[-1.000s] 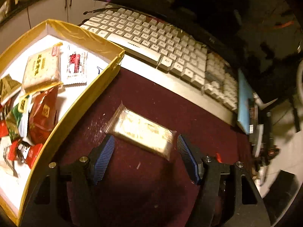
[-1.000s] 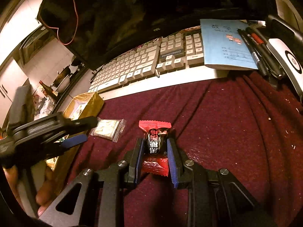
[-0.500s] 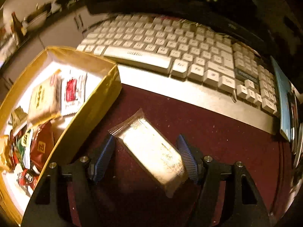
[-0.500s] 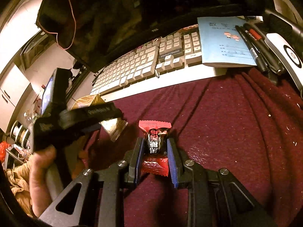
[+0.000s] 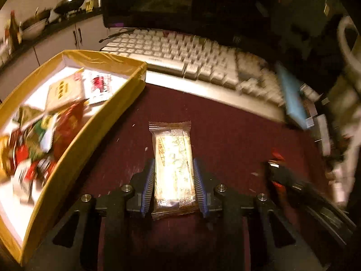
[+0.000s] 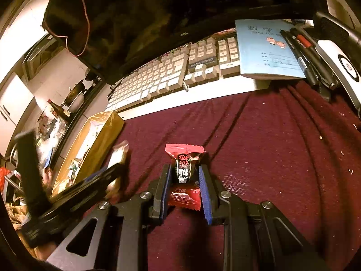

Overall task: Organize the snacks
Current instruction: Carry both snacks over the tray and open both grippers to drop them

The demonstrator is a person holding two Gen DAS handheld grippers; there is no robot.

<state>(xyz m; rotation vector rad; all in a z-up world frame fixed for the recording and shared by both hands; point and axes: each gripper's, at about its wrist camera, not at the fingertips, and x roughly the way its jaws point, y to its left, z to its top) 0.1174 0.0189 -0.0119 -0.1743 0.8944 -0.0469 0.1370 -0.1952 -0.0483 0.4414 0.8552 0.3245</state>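
Snacks gripped both sides: pale biscuit pack (image 5: 173,169) clamped in just-closed left claw (image 5: 173,180), candy (image 6: 185,174) clamped in right claw (image 6: 183,190). Pack apparently seated squarely; lift level, carried left over gold box (image 5: 74,149), lowered before release.

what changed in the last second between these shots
The left tool has just been closing: its jaws, wide apart a second ago, now press both long sides of the pale snack bar, which has turned from slantwise to lengthwise between them. Unchanged: the right tool stays shut on the red candy, and the yellow box holds its snacks.
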